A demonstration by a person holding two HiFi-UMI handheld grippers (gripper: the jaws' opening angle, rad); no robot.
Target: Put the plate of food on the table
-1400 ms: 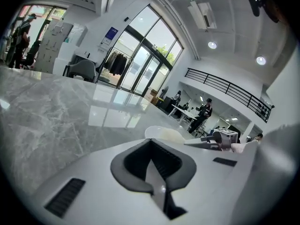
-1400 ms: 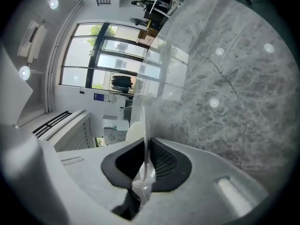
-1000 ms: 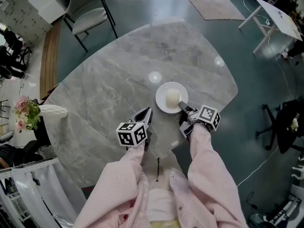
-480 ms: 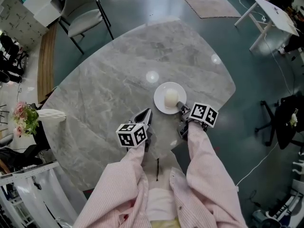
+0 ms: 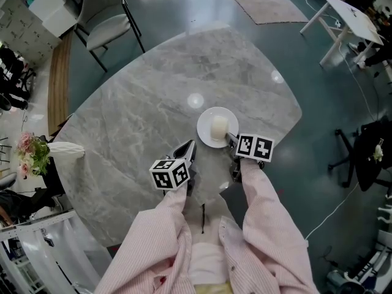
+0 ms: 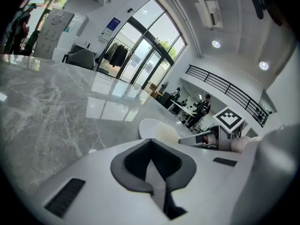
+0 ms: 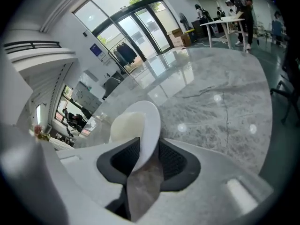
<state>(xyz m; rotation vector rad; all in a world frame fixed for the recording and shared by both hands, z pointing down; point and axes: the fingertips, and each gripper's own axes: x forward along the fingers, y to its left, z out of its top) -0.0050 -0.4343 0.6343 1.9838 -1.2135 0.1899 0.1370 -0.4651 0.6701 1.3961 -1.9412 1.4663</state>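
Observation:
A white plate (image 5: pixel 205 133) carrying a pale round piece of food (image 5: pixel 220 126) rests flat on the grey marble table (image 5: pixel 141 97). My right gripper (image 5: pixel 231 139) is at the plate's near right rim. In the right gripper view the plate's rim (image 7: pixel 150 125) runs between the jaws with a gap at each side; the jaws have just been opening, so it is open. The food (image 7: pixel 124 125) lies just beyond. My left gripper (image 5: pixel 190 144) hovers to the plate's left, apart from it, shut and empty. From the left gripper view the plate (image 6: pixel 151 124) and the right gripper (image 6: pixel 201 138) lie ahead.
A grey chair (image 5: pixel 107 11) stands beyond the table's far left edge. Pink flowers in a white vase (image 5: pixel 37 149) sit at the left edge. A white desk (image 5: pixel 352 17) and a dark office chair (image 5: pixel 367 158) stand on the floor to the right.
My right gripper has rolled about its own line, its marker cube turning, and its jaws have come apart round the plate's rim. The plate stays on the table. The left gripper has not moved.

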